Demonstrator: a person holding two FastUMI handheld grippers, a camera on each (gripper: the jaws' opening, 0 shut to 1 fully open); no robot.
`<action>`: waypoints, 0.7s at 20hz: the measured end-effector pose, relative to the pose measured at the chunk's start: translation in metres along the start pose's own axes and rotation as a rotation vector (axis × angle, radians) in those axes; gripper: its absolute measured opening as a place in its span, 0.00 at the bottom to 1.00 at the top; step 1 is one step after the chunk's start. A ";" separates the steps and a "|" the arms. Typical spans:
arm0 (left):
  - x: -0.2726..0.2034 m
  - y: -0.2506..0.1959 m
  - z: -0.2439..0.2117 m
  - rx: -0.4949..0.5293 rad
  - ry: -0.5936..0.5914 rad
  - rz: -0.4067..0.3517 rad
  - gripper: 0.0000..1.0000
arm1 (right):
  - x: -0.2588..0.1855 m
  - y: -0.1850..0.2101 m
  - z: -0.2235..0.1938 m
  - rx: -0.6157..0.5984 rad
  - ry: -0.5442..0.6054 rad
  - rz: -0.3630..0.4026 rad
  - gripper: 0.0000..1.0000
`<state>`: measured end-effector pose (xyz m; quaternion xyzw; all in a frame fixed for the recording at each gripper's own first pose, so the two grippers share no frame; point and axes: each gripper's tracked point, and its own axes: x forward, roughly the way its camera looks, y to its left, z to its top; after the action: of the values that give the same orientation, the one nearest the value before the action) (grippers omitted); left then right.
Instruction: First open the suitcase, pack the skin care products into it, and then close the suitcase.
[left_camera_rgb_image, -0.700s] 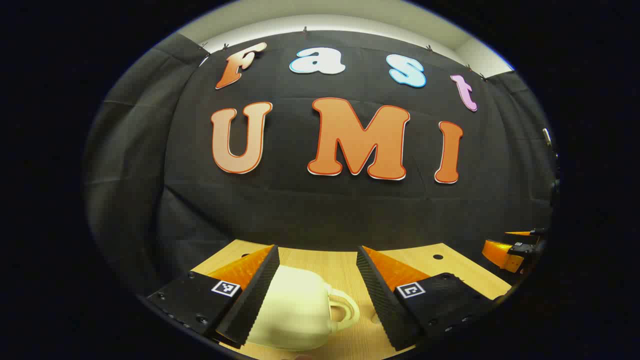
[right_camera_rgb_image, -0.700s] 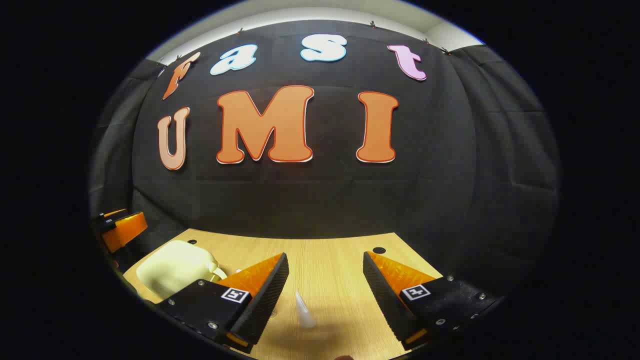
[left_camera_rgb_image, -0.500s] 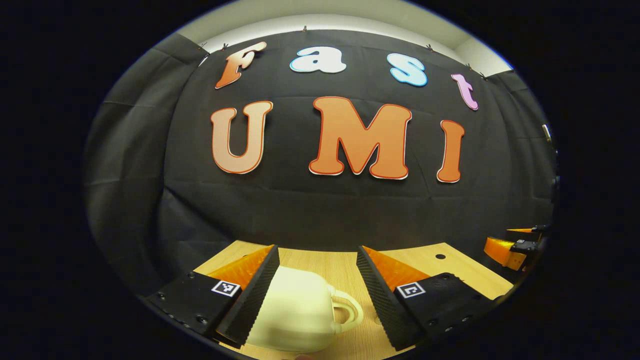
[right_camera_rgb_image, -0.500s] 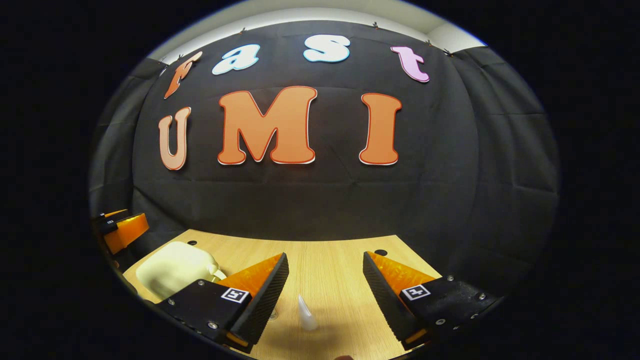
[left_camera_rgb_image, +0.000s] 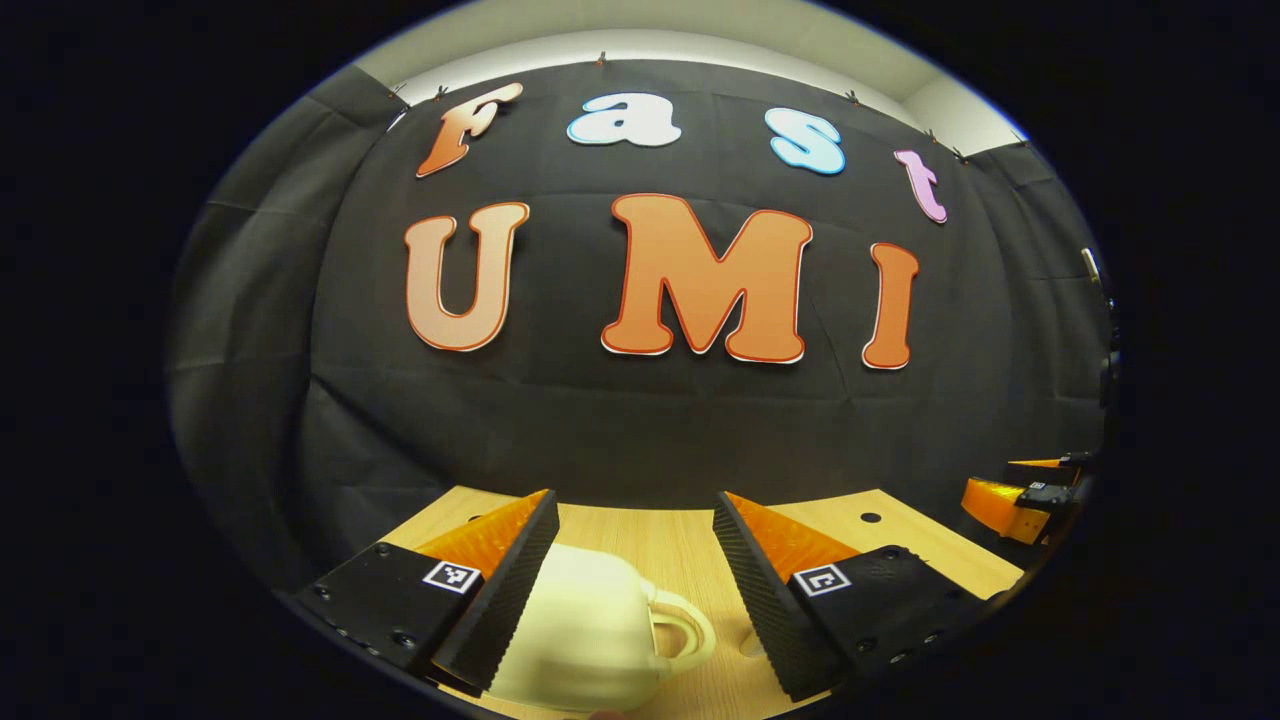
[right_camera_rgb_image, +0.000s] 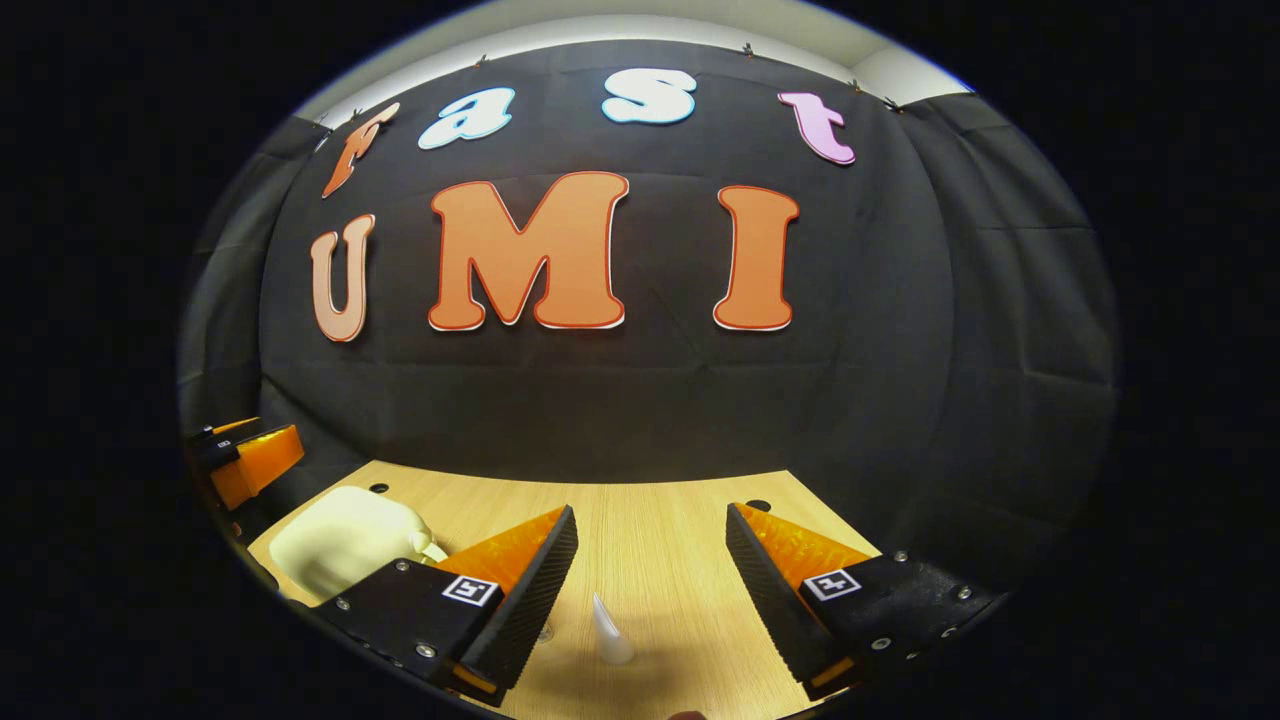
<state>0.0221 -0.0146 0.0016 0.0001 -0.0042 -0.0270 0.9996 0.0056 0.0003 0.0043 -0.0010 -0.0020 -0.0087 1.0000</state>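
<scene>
The left hand-held gripper (left_camera_rgb_image: 635, 560) is held low over the wooden surface (left_camera_rgb_image: 670, 540) with its fingers wide apart, gripping nothing. Between them, closer to its left finger (left_camera_rgb_image: 505, 590), sits a small cream suitcase (left_camera_rgb_image: 585, 630) with its lid down and its looped handle (left_camera_rgb_image: 685, 625) pointing to the right. The left finger overlaps the case's edge in the left gripper view, but I cannot tell whether it touches. The right finger (left_camera_rgb_image: 765, 590) stands apart from the handle. At the far right edge of this view the other hand-held gripper's fingers show beyond the surface's corner.

The right hand-held gripper (right_camera_rgb_image: 650, 565) is also low over the surface (right_camera_rgb_image: 650, 510), fingers spread and gripping nothing. In the gap between them, nearer its left finger (right_camera_rgb_image: 525, 590), a small pale cone-shaped skin care tube (right_camera_rgb_image: 607, 630) stands upright on the wood, clear of both fingers. A small round thing lies on the wood just beside that left finger, too small to make out.

In the right gripper view the suitcase (right_camera_rgb_image: 345, 540) lies well to the left of the tube, near the surface's left edge, with the left hand-held gripper's fingers (right_camera_rgb_image: 250, 460) beyond it at the picture's left rim. Small dark holes mark the surface's far corners. The booth's black cloth wall (right_camera_rgb_image: 650, 400) hangs right behind the surface's far edge.
</scene>
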 end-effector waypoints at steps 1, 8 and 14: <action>0.001 -0.002 0.000 -0.001 0.001 -0.003 0.98 | -0.001 0.000 0.000 -0.001 0.001 -0.001 0.95; -0.003 -0.005 -0.004 0.001 0.010 -0.016 0.98 | -0.011 -0.002 0.001 -0.004 -0.004 -0.004 0.95; -0.015 0.002 -0.022 0.126 0.048 0.047 0.98 | -0.022 -0.007 -0.007 -0.006 0.006 -0.003 0.95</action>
<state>0.0077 -0.0116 -0.0201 0.0637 0.0182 -0.0032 0.9978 -0.0163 -0.0068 -0.0031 -0.0039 0.0009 -0.0103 0.9999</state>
